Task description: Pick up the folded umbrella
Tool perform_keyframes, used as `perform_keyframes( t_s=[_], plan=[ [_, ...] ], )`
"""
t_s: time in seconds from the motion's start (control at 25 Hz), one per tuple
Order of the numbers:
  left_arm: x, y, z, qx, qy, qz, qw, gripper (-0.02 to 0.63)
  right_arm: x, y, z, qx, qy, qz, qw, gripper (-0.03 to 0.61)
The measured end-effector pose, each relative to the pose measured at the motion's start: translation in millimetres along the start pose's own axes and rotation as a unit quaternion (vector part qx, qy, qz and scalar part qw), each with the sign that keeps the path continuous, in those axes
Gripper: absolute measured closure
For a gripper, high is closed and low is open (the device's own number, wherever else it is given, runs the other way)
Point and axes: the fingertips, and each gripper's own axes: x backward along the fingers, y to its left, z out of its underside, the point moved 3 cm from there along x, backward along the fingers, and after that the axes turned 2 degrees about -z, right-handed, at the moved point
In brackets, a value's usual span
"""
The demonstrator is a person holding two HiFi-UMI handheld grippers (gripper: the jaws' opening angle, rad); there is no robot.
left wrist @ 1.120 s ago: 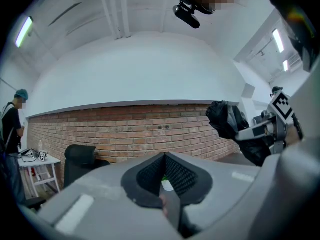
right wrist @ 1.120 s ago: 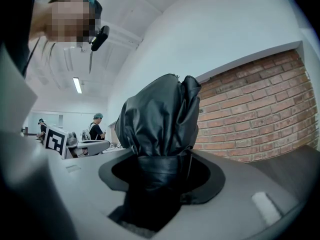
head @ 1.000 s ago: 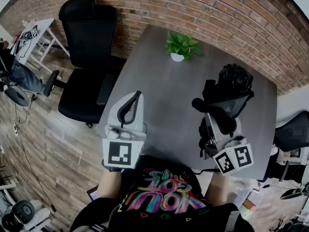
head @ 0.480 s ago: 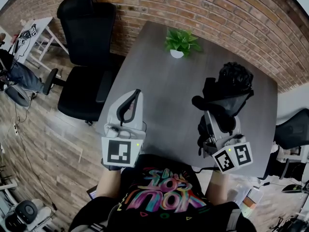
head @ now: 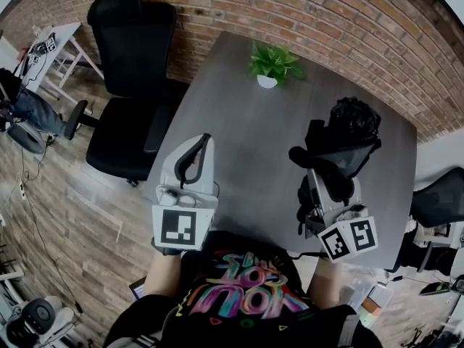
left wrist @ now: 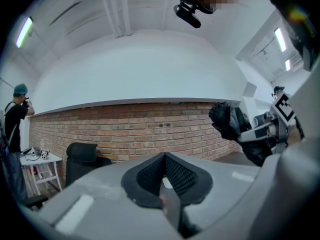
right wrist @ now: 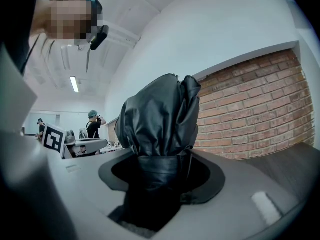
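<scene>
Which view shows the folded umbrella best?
The right gripper view: the folded umbrella fills its centre, clamped between the jaws. The head view shows it from above; the left gripper view catches it small, at right.

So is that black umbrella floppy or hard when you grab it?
Probably both. The umbrella has loose, crinkly cloth, so the outside likely squishes. It sticks out of the right gripper without drooping, so it's likely stiff inside. The shiny cloth may be slippery.
</scene>
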Motion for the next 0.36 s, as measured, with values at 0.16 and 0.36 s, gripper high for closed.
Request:
perform_keyframes(
  t_s=[0.16,0.36],
  plan=[
    [1.0,2.9,0.6,0.001,0.0,-0.005,1.0,0.612,-0.4,-3.1,2.2,-0.002,0.003,0.002,1.0,0.339],
    [2.3,3.8,1.3,0.003,0.002,-0.007,1.0,0.612,1.5,-2.9,3.8,0.0,0.005,0.003,1.0,0.339]
  ],
)
